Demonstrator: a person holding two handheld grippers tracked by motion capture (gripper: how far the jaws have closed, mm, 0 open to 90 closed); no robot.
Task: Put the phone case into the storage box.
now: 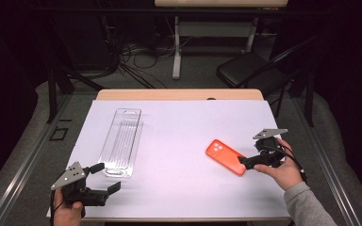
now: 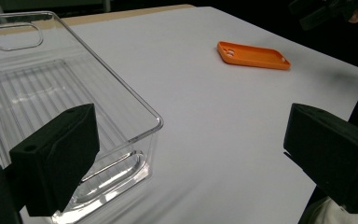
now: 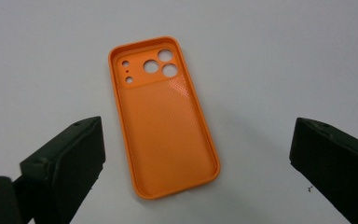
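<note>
Right gripper (image 3: 193, 154), jaws wide apart, lines up on orange phone case (image 3: 163, 116); left gripper (image 2: 191, 158) open beside clear tray (image 2: 135, 100). Next, probably: close on the case's near end.

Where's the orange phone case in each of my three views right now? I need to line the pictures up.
High view: the orange phone case lies right of centre on the white table, just ahead of the right gripper.
Left gripper view: upper right, far beyond the clear tray.
Right gripper view: centre, open side up, between the open fingers.
Shared landmark: the case's camera cut-outs.
</note>
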